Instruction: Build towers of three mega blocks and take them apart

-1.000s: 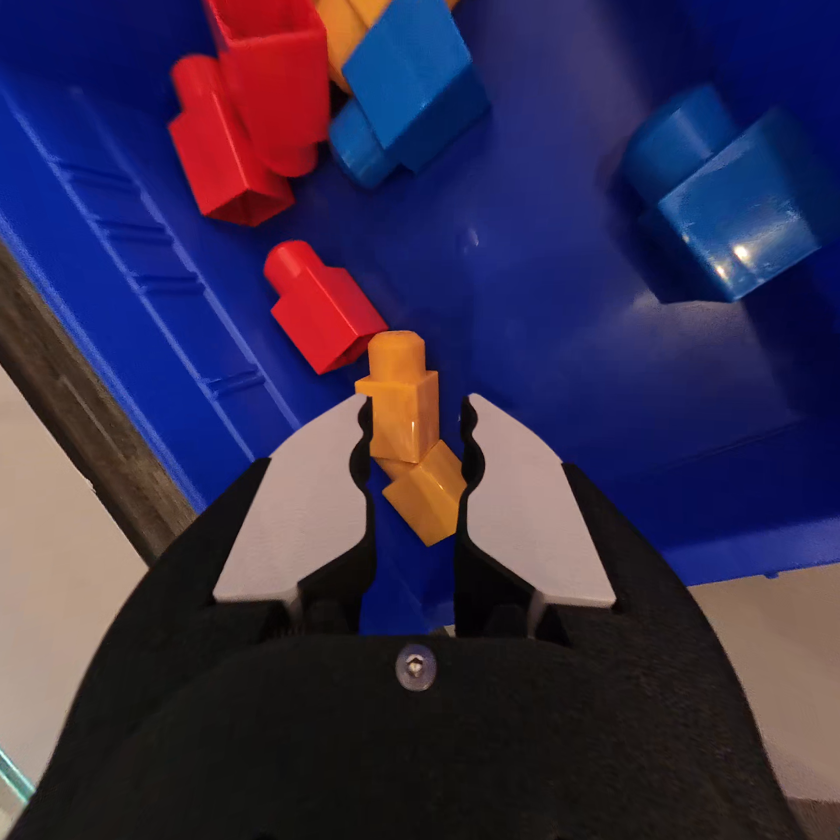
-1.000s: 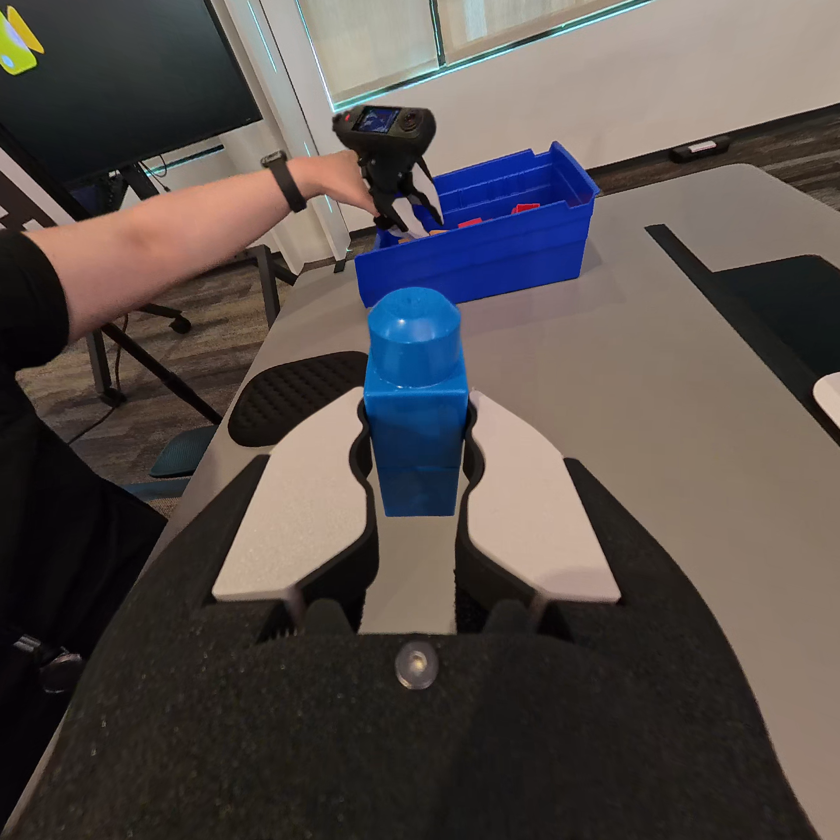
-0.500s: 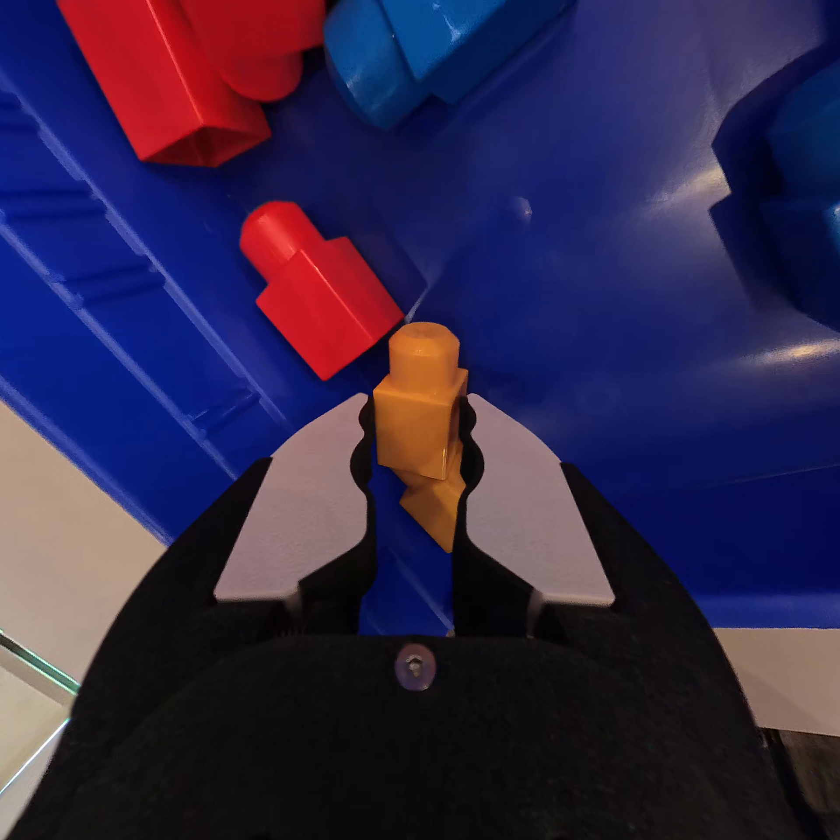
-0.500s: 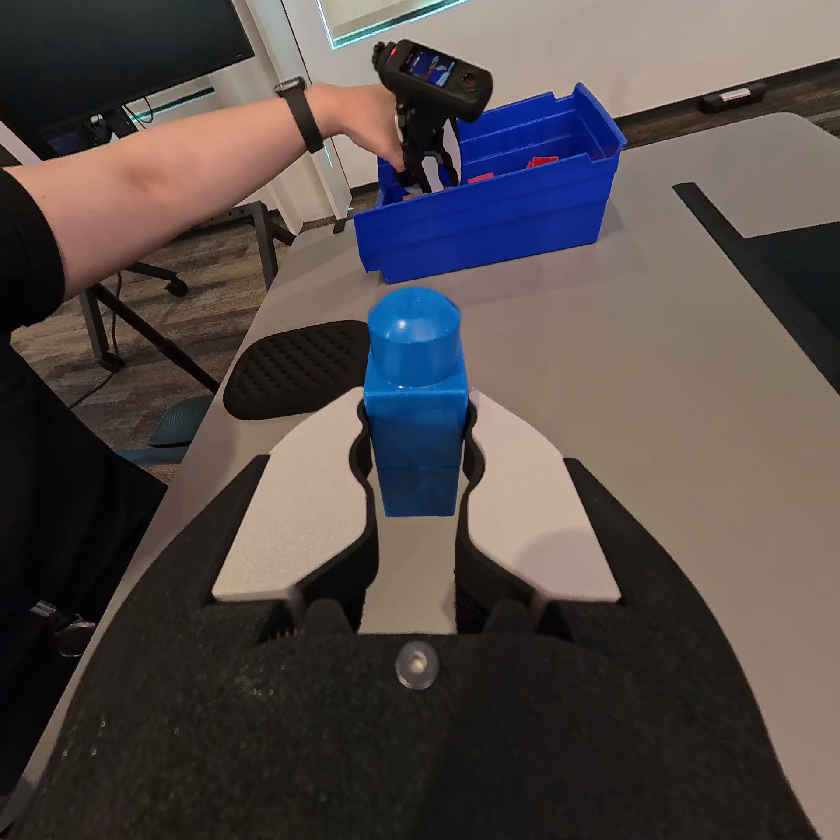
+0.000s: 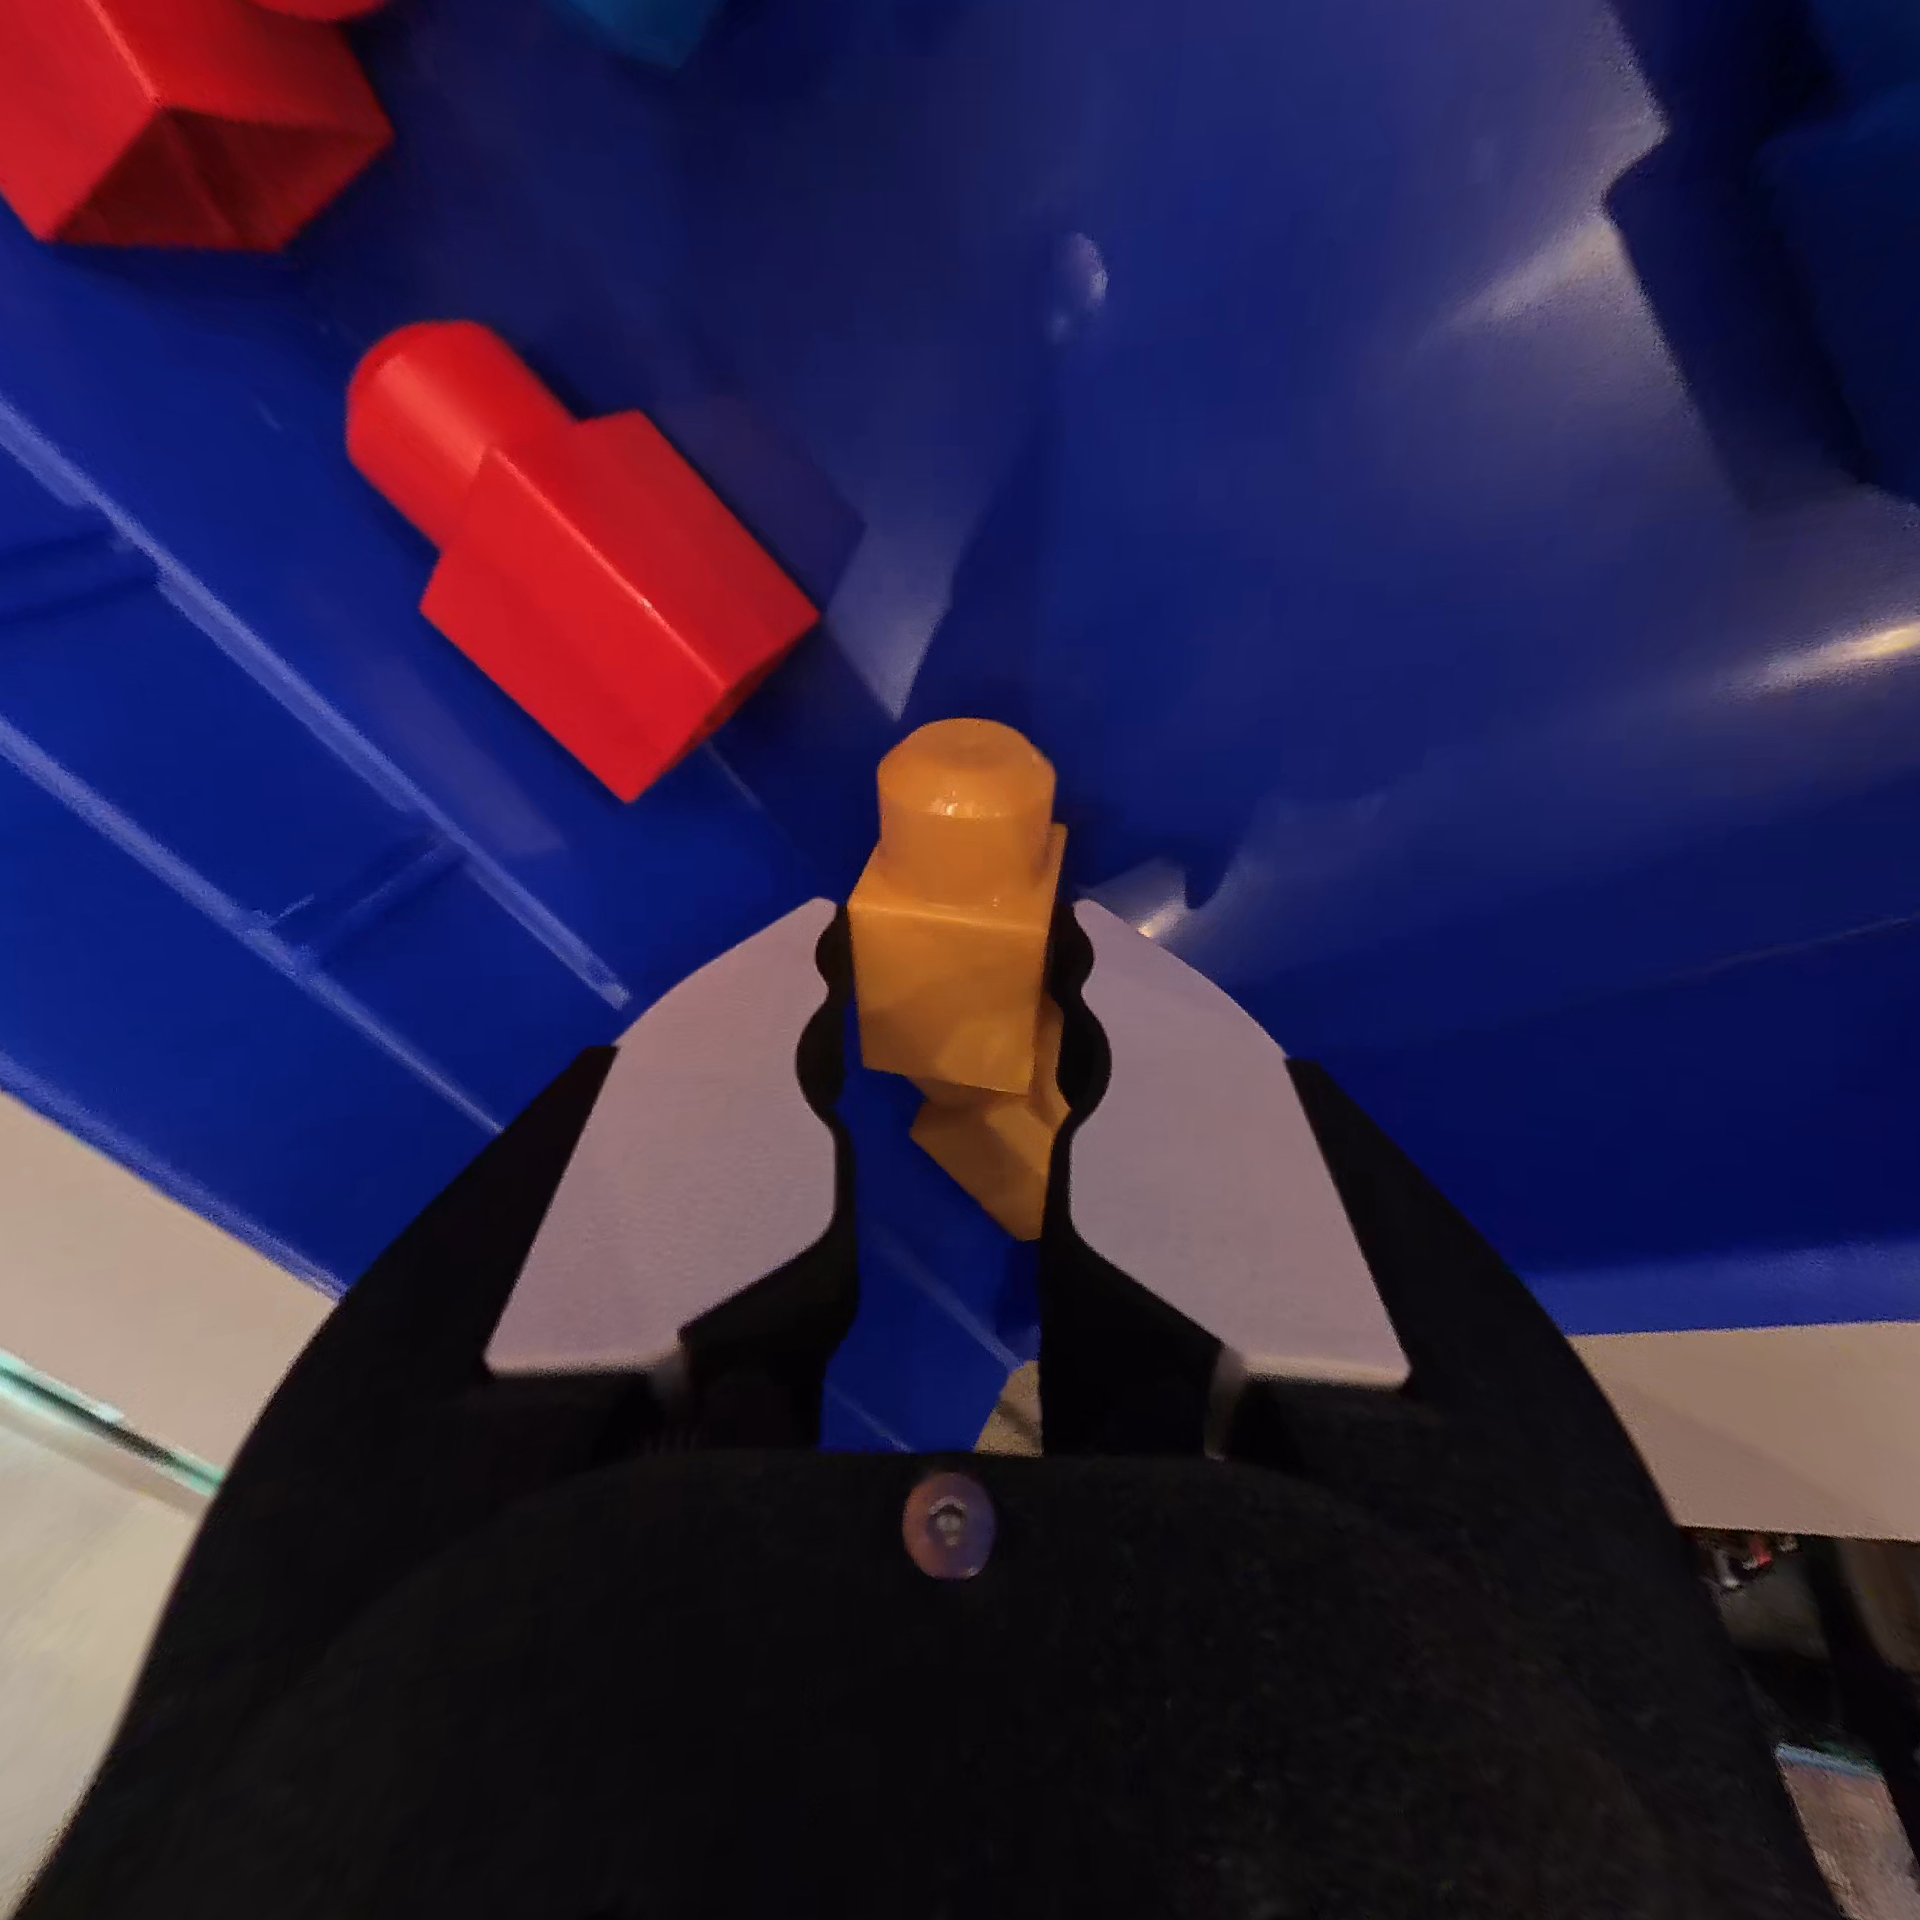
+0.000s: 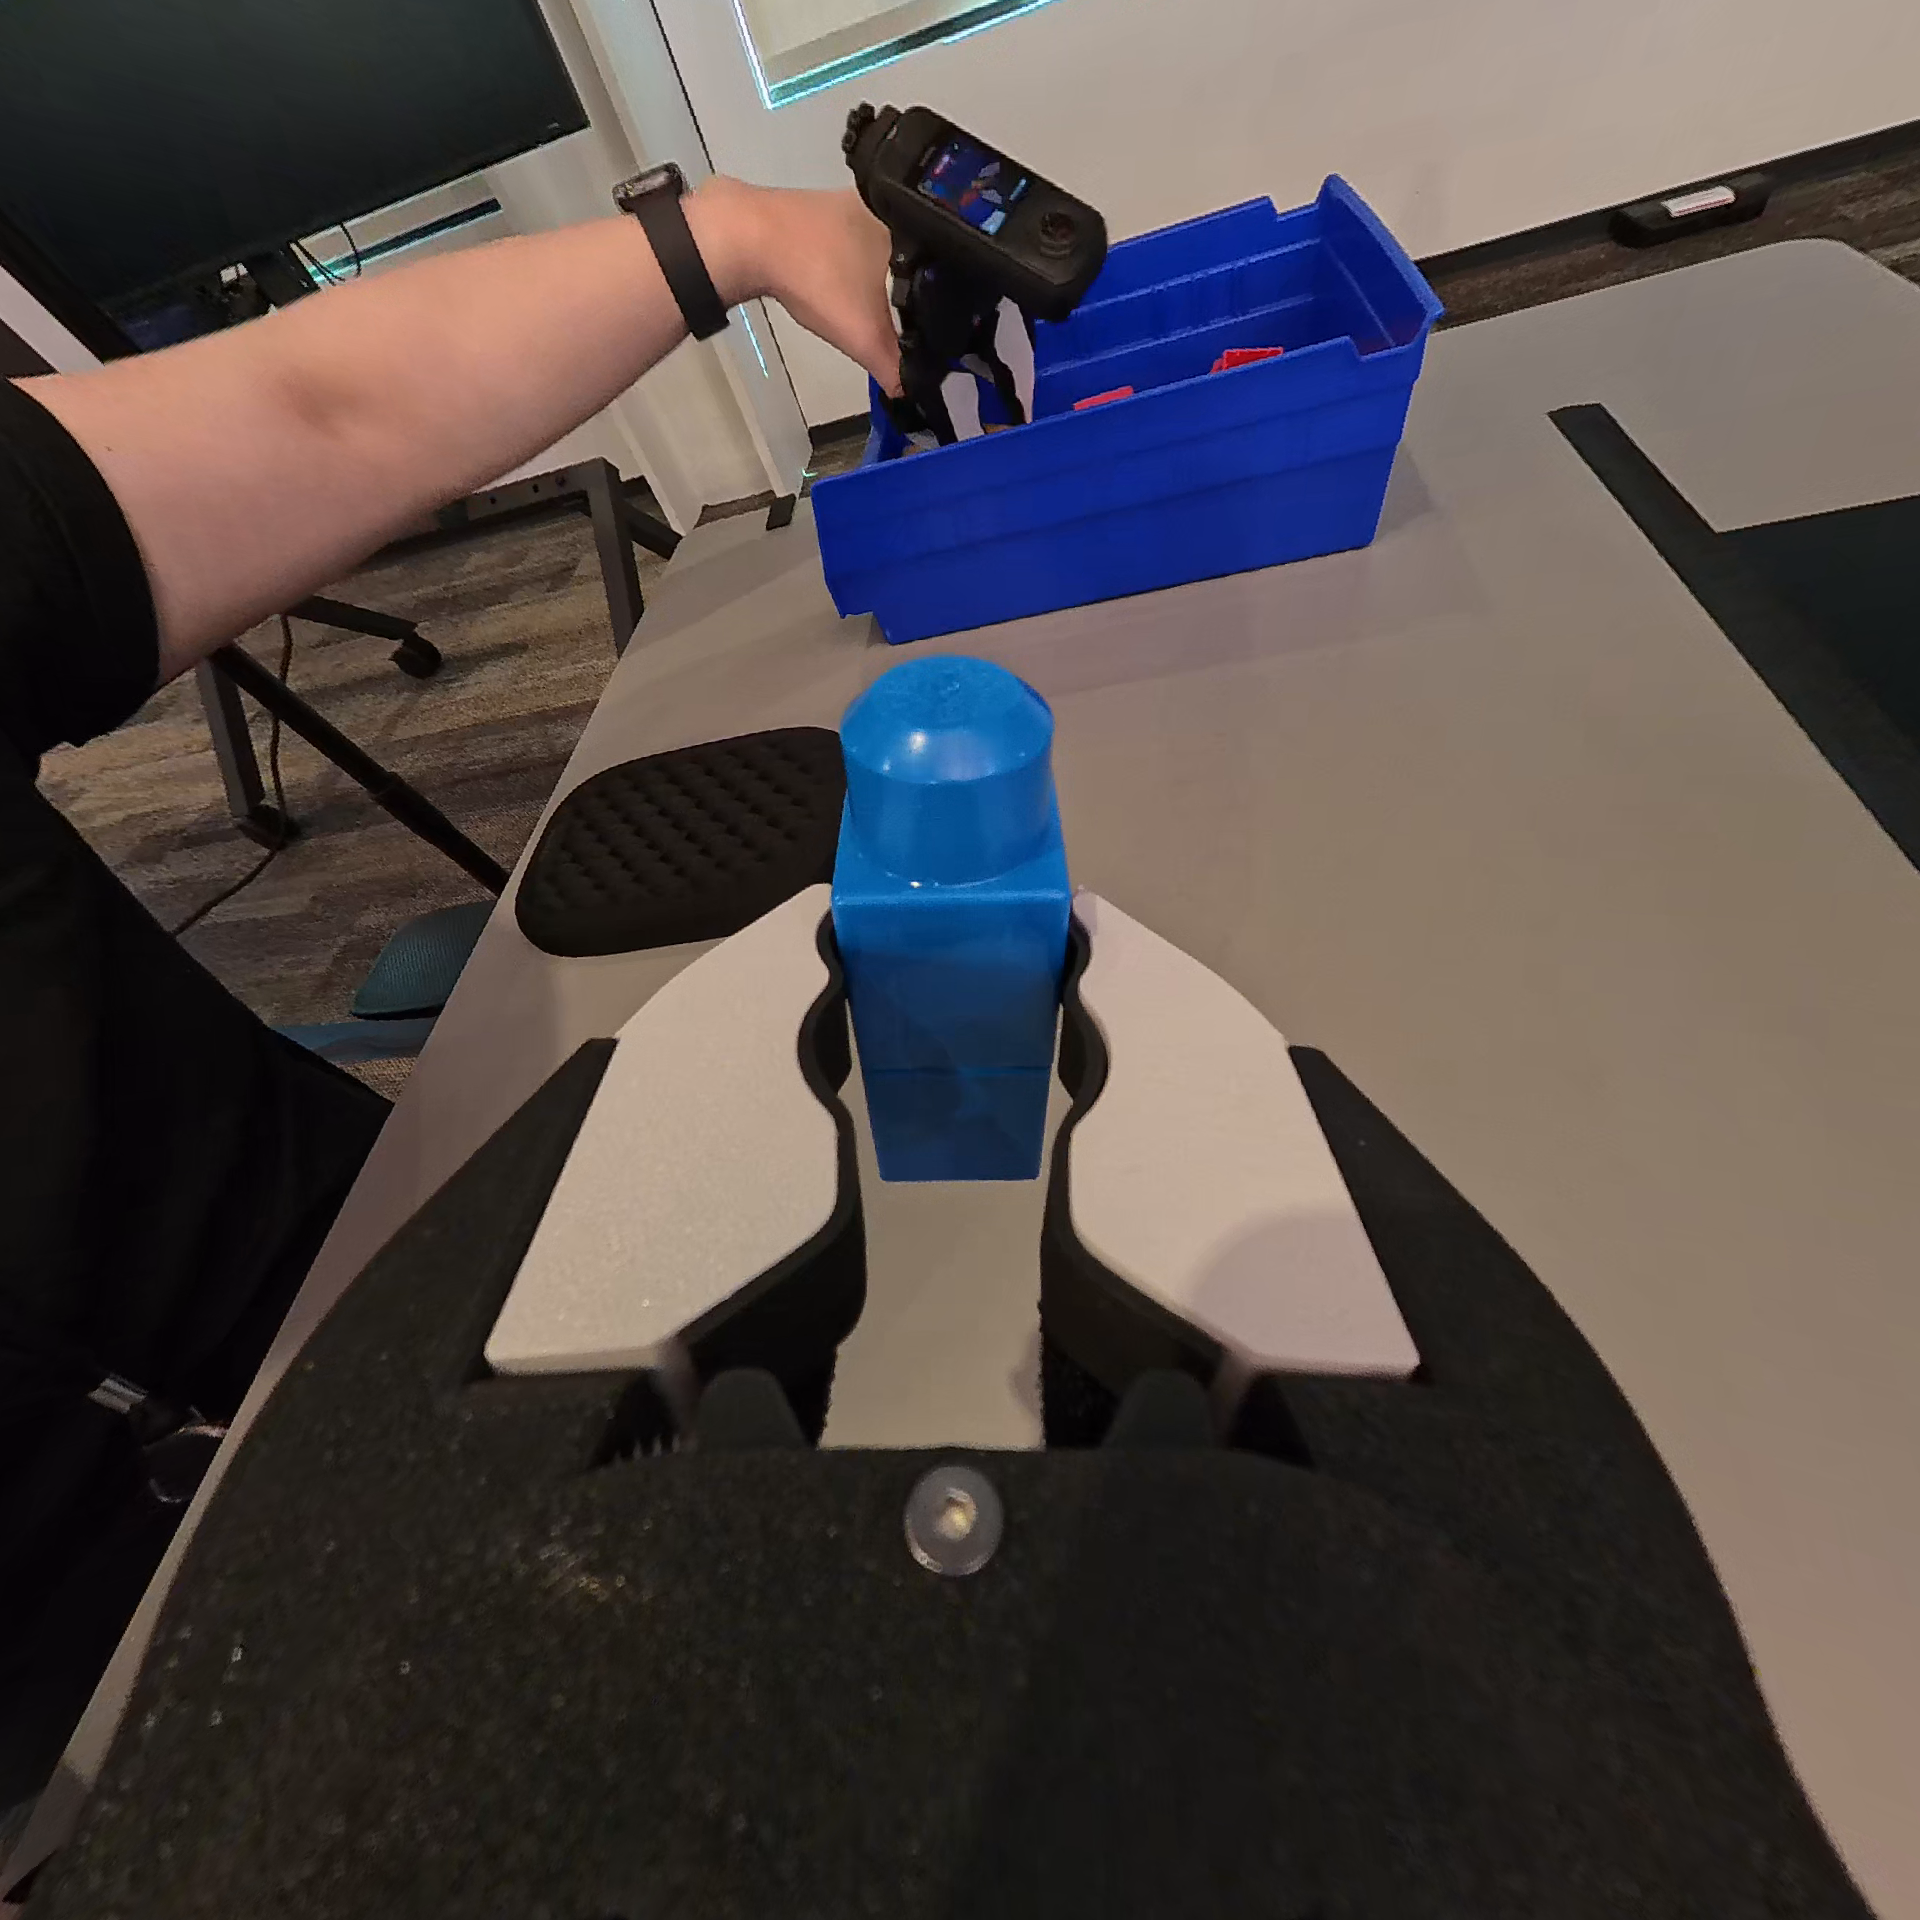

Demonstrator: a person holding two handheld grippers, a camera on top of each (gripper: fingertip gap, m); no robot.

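In the left wrist view my left gripper [image 5: 956, 914] is shut on an orange block [image 5: 951, 956] inside the blue bin [image 5: 1351, 623]. A second orange block [image 5: 997, 1153] hangs from it at an angle between the fingers. A red block [image 5: 592, 561] lies just left of it on the bin floor. In the right wrist view my right gripper [image 6: 951, 904] is shut on a stack of two blue blocks [image 6: 951, 977], held upright at the grey table [image 6: 1455, 935]. The left gripper [image 6: 956, 343] shows far off, reaching into the bin [image 6: 1122, 499].
Another red block [image 5: 177, 135] lies at the top left of the bin, and a blue block [image 5: 1849, 260] at its right edge. A black dimpled mat [image 6: 675, 831] lies on the table's left side. The person's arm [image 6: 416, 353] stretches over the left edge.
My left gripper's fingers have closed onto the orange block and gone lower into the bin. My right gripper has kept hold of the blue stack with little movement.
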